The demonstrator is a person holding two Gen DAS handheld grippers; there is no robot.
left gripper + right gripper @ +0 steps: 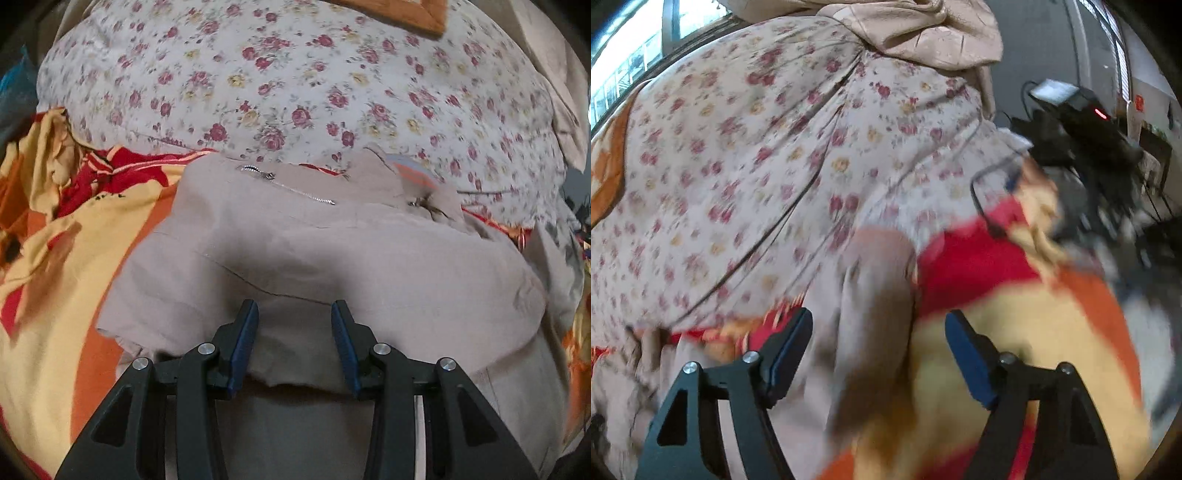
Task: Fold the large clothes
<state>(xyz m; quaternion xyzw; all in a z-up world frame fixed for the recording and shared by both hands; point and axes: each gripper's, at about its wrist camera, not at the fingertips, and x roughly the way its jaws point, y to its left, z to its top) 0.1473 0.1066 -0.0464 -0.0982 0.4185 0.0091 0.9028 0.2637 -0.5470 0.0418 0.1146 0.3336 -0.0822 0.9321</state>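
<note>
item: beige jacket [325, 258], zipper [288, 184] showing, spread over the lower middle of my left view on the orange and red bedsheet [55, 240], laid flat for folding. my left gripper [294, 314]: narrow, a fold of jacket cloth between the pads, seemingly held to carry that edge over. my right gripper [879, 325]: wide, holding nothing, a beige sleeve [875, 288] running up between its fingers in the blurred lower middle. floral quilt [295, 81]: upper frame, bunched clear of the work.
</note>
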